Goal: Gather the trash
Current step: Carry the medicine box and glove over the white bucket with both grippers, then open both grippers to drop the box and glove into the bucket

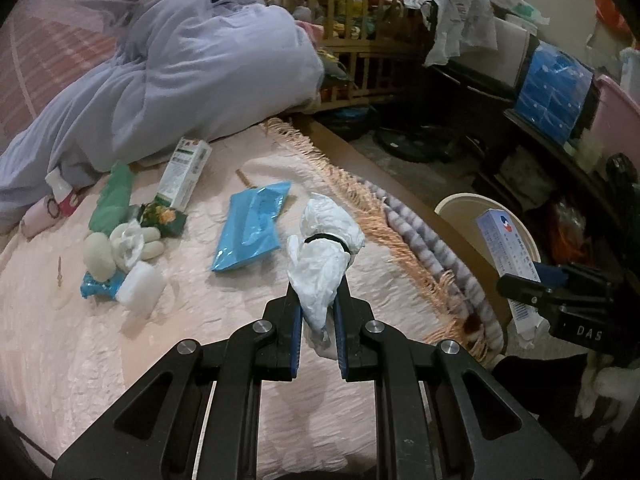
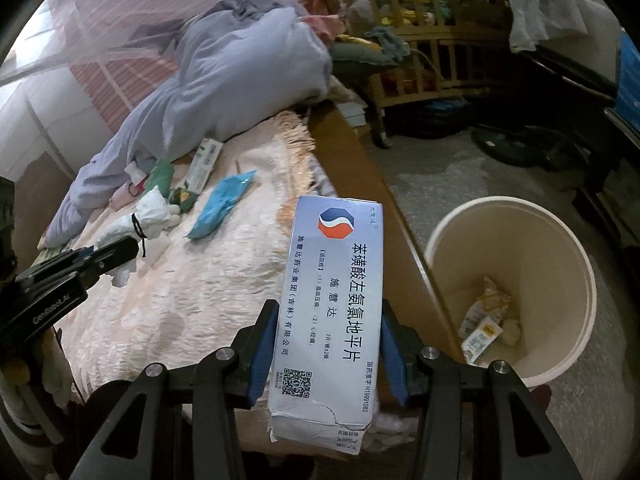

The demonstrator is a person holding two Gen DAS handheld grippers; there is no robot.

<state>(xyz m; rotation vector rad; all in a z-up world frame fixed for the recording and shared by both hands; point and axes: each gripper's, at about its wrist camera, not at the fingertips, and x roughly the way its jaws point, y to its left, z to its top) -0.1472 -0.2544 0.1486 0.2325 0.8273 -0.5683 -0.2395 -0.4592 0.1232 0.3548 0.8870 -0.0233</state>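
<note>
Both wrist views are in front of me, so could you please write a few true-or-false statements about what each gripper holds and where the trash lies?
1. The right gripper is shut on a medicine box. True.
2. The left gripper is open, with nothing in it. False: it is shut on a white plastic bag with a black band around its middle.
3. The cream bin on the floor beside the bed holds some trash already. True.
4. The blue packet lies inside the bin. False: it lies on the pink bedspread.
5. A green and white carton lies on the bed near the lavender blanket. True.
</note>
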